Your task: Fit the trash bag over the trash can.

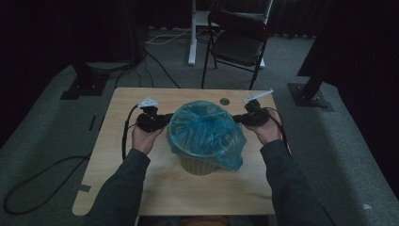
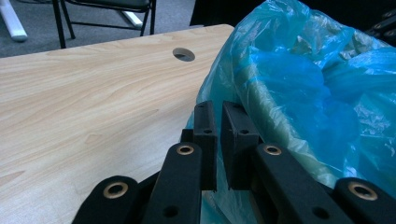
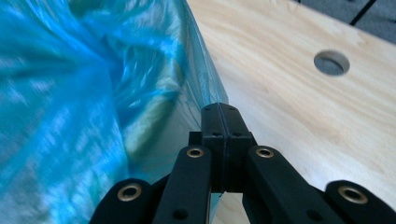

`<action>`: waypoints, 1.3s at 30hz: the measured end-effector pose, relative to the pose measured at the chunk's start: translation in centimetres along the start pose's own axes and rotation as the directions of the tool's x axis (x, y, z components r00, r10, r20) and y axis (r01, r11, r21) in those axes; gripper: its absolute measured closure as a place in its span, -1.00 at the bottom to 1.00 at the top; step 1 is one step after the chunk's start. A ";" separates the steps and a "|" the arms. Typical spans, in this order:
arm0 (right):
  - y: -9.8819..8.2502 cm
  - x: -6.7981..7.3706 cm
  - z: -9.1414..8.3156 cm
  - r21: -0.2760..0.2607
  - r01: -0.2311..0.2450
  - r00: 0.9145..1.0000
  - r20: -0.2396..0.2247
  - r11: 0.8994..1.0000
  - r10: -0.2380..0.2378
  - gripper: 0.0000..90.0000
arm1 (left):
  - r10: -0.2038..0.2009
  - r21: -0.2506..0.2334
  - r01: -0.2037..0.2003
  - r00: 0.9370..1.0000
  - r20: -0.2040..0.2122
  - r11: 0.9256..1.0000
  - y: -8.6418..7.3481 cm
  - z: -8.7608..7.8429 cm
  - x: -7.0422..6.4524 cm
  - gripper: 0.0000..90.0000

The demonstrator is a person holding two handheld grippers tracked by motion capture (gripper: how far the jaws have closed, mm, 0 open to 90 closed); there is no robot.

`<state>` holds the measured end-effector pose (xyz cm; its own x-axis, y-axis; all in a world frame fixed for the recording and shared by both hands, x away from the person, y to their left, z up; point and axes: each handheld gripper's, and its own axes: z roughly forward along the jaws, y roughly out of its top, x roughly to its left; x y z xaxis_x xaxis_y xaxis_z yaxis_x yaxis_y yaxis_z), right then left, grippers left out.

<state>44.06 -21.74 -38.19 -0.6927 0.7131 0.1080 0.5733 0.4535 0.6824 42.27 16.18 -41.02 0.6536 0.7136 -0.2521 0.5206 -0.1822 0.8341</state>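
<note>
A pale bin (image 1: 197, 165) lined with a blue plastic bag (image 1: 204, 129) stands in the middle of the wooden table (image 1: 141, 188). My left gripper (image 1: 164, 120) is at the bag's left rim. In the left gripper view its jaws (image 2: 219, 109) stand almost together, pinching the bag's edge (image 2: 303, 79) beside the bin's rim. At the bag's right rim is my right gripper (image 1: 237, 118). In the right gripper view its jaws (image 3: 219, 109) are pressed flat together, with the bag's film (image 3: 70, 93) running into their tips.
A round cable hole (image 1: 225, 101) lies in the tabletop behind the bin. A black folding chair (image 1: 237, 40) and a white stand leg (image 1: 192, 33) are on the carpet beyond the far edge. Cables trail off the table's left side.
</note>
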 end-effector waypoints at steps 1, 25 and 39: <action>-0.2 -0.1 0.0 0.004 -0.001 1.000 -0.004 1.000 0.001 1.00 | -0.001 0.000 0.001 1.000 0.001 1.000 0.0 0.0 0.0 0.88; -1.8 0.6 -2.4 -0.030 0.048 0.999 0.004 0.998 -0.048 0.64 | 0.069 -0.024 -0.069 0.998 0.011 0.997 -0.6 -2.1 -1.0 0.74; -3.8 2.3 -5.5 -0.107 0.060 0.998 0.014 0.992 -0.059 0.47 | 0.133 -0.077 -0.129 0.990 0.044 0.989 1.7 -3.6 -3.3 0.48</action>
<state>37.89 -24.74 -36.52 -0.7189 0.6928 0.0576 0.4806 0.4354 0.7613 39.06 15.96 -37.07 0.7404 0.6528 -0.1600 0.3877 -0.2203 0.8951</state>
